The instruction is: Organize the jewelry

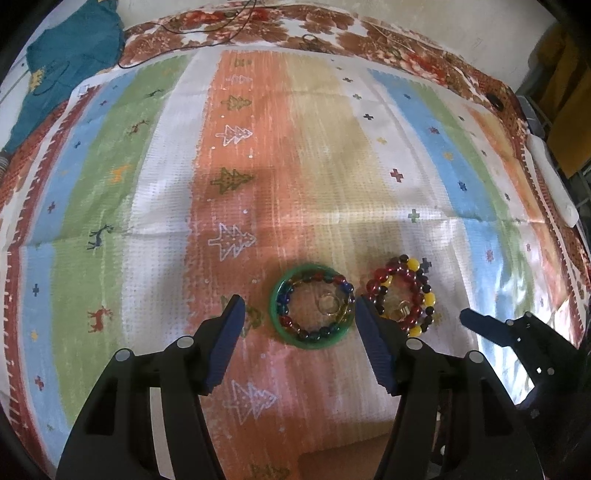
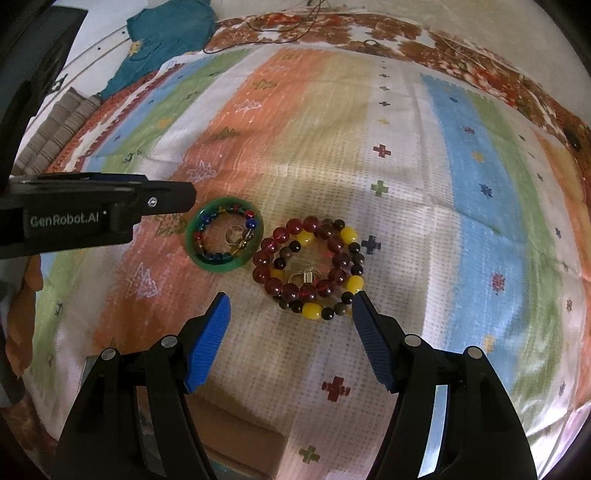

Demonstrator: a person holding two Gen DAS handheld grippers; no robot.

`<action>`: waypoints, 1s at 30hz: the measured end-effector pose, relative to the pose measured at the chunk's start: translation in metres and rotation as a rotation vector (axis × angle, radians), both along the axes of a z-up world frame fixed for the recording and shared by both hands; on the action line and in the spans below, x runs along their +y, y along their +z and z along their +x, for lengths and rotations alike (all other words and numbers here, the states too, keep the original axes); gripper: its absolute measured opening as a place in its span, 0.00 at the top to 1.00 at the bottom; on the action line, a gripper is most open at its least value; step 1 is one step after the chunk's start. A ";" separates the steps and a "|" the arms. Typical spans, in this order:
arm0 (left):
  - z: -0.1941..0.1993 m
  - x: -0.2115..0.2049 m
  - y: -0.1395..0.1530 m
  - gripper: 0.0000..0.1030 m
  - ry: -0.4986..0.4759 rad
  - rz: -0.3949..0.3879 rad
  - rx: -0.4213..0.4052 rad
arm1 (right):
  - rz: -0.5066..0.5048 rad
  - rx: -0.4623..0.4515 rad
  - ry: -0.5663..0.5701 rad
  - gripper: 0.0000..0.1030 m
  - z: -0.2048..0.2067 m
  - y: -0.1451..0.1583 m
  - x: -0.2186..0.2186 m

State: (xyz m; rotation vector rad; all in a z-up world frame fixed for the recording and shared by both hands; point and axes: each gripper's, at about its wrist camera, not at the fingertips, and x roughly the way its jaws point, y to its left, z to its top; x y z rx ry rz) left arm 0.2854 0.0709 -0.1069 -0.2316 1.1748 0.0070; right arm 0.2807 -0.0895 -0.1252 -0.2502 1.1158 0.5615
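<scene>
A green bangle [image 1: 311, 342] lies flat on the striped cloth, with a multicoloured bead bracelet [image 1: 291, 325] and small gold rings [image 1: 327, 304] inside it. To its right lies a pile of red, yellow and dark bead bracelets [image 1: 402, 295] around gold pieces [image 1: 400, 312]. My left gripper [image 1: 300, 308] is open and empty, its fingers on either side of the bangle. My right gripper [image 2: 291, 304] is open and empty, just in front of the bead pile [image 2: 310, 267]. The bangle [image 2: 223, 266] sits left of the pile in the right wrist view.
The striped patterned cloth [image 1: 332, 166] covers a bed. A teal garment [image 1: 74, 51] lies at the far left. A floral sheet [image 1: 406, 48] and thin cables [image 1: 207, 26] run along the far edge. The right gripper's body [image 1: 517, 332] shows at the right.
</scene>
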 end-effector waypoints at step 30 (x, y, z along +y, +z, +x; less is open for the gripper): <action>0.041 -0.003 -0.051 0.73 -0.014 -0.230 0.092 | -0.064 0.000 0.124 0.43 0.015 -0.030 0.023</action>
